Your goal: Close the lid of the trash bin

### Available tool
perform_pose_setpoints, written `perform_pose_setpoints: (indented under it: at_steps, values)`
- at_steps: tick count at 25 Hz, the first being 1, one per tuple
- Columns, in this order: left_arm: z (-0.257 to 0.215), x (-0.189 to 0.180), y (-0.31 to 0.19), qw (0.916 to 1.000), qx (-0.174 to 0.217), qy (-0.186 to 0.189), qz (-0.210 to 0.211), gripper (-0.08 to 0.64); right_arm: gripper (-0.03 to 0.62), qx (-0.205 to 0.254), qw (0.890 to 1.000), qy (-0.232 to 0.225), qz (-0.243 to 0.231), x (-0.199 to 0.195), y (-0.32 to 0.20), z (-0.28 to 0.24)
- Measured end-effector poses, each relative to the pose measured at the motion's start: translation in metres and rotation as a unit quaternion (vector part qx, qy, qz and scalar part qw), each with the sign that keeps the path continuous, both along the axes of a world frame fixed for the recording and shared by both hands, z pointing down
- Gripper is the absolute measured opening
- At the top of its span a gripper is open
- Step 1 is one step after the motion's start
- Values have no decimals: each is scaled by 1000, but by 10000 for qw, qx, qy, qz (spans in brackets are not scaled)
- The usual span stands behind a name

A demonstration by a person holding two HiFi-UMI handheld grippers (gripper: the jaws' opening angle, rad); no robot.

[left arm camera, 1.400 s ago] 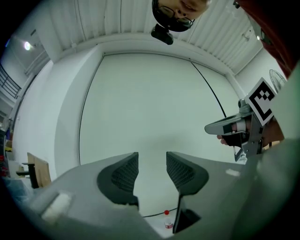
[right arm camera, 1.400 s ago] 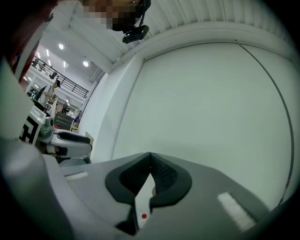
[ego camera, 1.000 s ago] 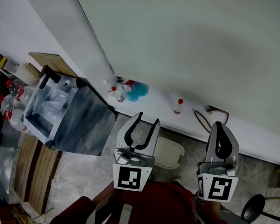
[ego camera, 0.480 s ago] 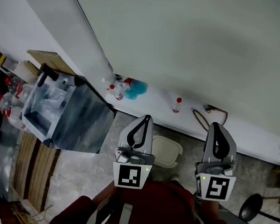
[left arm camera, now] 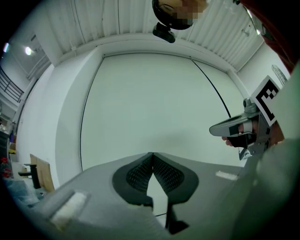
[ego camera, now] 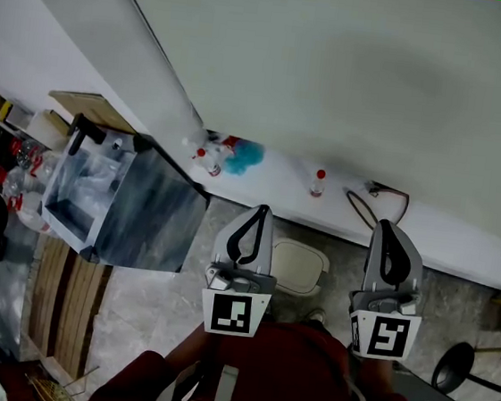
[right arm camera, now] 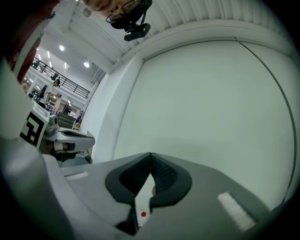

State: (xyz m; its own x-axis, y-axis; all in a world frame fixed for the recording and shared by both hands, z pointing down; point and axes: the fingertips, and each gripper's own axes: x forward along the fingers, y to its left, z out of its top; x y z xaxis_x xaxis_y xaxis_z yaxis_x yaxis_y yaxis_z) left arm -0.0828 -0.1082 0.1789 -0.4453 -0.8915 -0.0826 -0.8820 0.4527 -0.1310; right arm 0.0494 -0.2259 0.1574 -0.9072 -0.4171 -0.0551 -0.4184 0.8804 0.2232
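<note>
Head view: the left gripper (ego camera: 262,211) and the right gripper (ego camera: 390,225) are side by side in the lower middle of the frame, and both point toward the white wall (ego camera: 335,88). Each gripper has its jaws pressed together at the tips and holds nothing. The small cream trash bin (ego camera: 302,269) stands on the grey floor (ego camera: 157,310) between the two grippers, seen from above and partly hidden behind the left one.
</note>
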Motion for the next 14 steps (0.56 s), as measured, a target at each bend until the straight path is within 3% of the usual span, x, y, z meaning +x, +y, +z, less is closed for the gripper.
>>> perform_pose_setpoints:
  at_steps: [10,14]
  values:
    - [3,5,9,10000,-27,65,-66,6,0,23,9999,134,1,11,4,6]
    - [3,7,11,9998,21,192,-109,6,0,-185,9998,71,93,13,5,3]
